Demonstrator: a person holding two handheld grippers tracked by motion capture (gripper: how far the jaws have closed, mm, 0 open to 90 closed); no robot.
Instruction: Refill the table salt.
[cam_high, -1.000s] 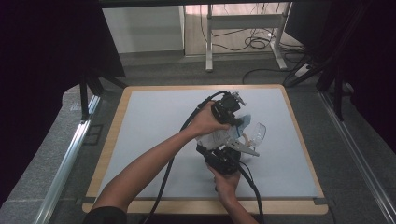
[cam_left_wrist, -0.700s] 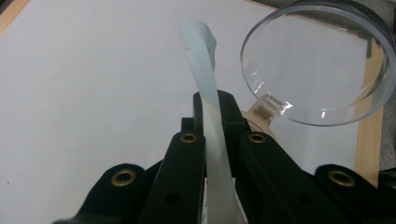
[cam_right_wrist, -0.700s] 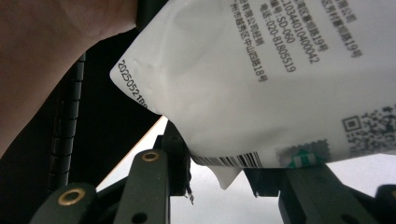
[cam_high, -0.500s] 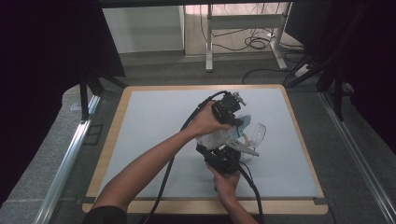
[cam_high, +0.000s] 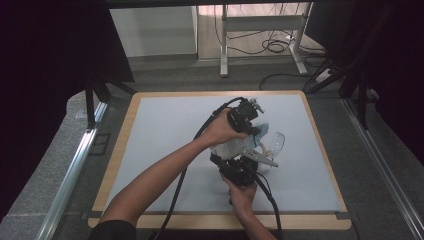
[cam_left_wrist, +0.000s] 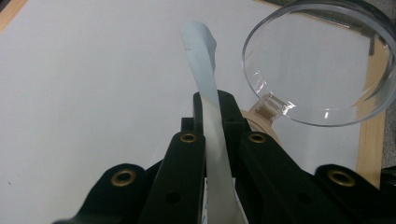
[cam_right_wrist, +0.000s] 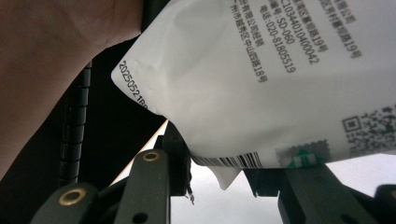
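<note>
A white pouch (cam_high: 231, 148) with black print hangs over the middle of the mat, held between both grippers. My left gripper (cam_high: 249, 131) reaches down from above. In the left gripper view its jaws (cam_left_wrist: 217, 106) are shut on the thin pale top edge of the pouch (cam_left_wrist: 204, 79). My right gripper (cam_high: 236, 159) comes from the near side. In the right gripper view its jaws (cam_right_wrist: 219, 173) are closed on the pouch's lower edge (cam_right_wrist: 261, 84) by the barcode. A clear round cup (cam_high: 275, 142) stands just right of the pouch, its rim (cam_left_wrist: 322, 70) close ahead of the left gripper.
A white mat (cam_high: 165, 145) covers a wood-edged board (cam_high: 115, 165). Black cables trail from both grippers toward the near edge. Dark curtains flank the table. A metal frame and floor cables lie beyond the far edge.
</note>
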